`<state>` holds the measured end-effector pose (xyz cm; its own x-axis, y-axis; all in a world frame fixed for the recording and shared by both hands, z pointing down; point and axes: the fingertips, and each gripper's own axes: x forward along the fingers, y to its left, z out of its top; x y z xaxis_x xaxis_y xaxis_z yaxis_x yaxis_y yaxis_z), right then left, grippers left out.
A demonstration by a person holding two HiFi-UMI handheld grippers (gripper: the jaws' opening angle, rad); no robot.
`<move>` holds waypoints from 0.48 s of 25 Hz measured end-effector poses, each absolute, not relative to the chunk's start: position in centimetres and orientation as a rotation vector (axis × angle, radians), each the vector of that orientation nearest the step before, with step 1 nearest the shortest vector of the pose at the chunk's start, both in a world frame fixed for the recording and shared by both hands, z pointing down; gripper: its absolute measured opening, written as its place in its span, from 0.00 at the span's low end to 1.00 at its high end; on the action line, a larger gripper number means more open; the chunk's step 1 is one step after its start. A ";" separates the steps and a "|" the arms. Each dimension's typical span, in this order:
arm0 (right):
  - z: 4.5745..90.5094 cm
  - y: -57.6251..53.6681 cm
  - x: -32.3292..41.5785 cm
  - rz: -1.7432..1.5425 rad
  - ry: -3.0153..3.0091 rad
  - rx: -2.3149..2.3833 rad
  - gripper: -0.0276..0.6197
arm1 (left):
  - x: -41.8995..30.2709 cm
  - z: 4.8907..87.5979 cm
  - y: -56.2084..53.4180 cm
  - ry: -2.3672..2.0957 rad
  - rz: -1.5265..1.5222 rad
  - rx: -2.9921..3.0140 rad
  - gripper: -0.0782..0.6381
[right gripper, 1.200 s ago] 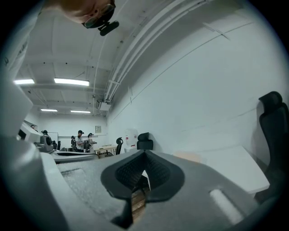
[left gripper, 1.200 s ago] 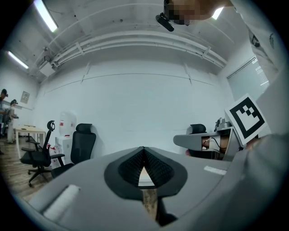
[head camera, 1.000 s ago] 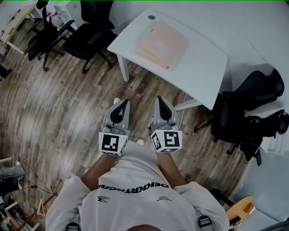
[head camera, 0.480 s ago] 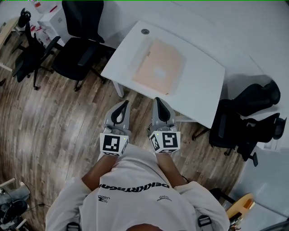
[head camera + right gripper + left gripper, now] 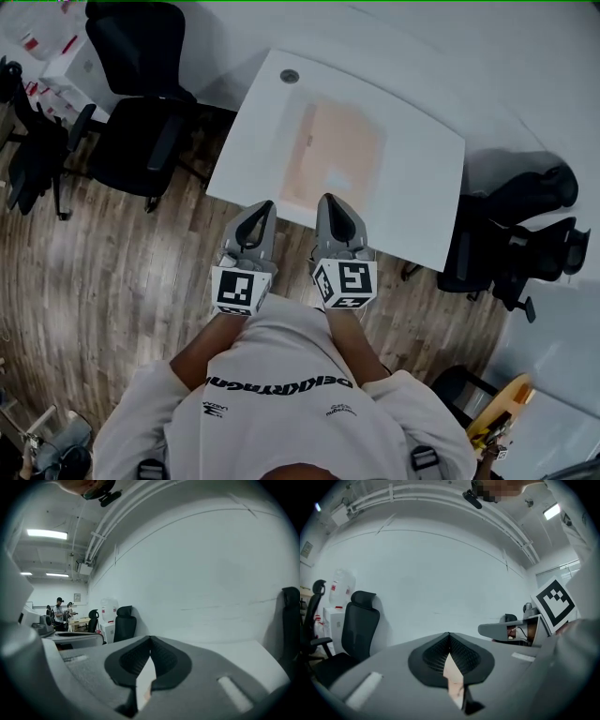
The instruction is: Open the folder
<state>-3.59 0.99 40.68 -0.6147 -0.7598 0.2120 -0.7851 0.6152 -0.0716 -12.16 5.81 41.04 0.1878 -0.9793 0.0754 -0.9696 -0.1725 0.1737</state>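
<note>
Because the folder [image 5: 330, 159] lies flat and closed on the middle of the table [image 5: 422, 206], it looks thin, light and bendy, best lifted by a free cover edge; the left gripper [image 5: 265, 204] and right gripper [image 5: 327, 199] hover at the table's near edge, jaws together, empty.

Closed folder on the table

The pale pink folder [image 5: 331, 157] lies flat and shut on the white table [image 5: 422, 197], near its front edge.

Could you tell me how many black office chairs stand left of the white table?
2: a near chair beside the table's left edge, a far chair cut by the picture's left border; others may be hidden there.
</note>
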 end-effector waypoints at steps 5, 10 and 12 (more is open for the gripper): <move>41.9 -2.1 -6.6 0.270 -2.583 1.336 0.04 | -14.6 41.7 1.8 -1.804 -0.067 2.326 0.10; 43.1 -4.5 -7.7 0.303 -2.513 1.354 0.04 | -15.0 43.0 -0.9 -1.715 -0.068 2.332 0.10; 43.7 -5.3 -8.1 0.315 -2.494 1.346 0.04 | -15.3 44.0 -1.8 -1.707 -0.052 2.330 0.10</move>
<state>-8.10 -5.32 43.67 -0.5215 -0.7770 0.3524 -0.8403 0.5395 -0.0540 -15.26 -1.78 43.97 0.3121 -0.9425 0.1192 -0.9336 -0.2810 0.2224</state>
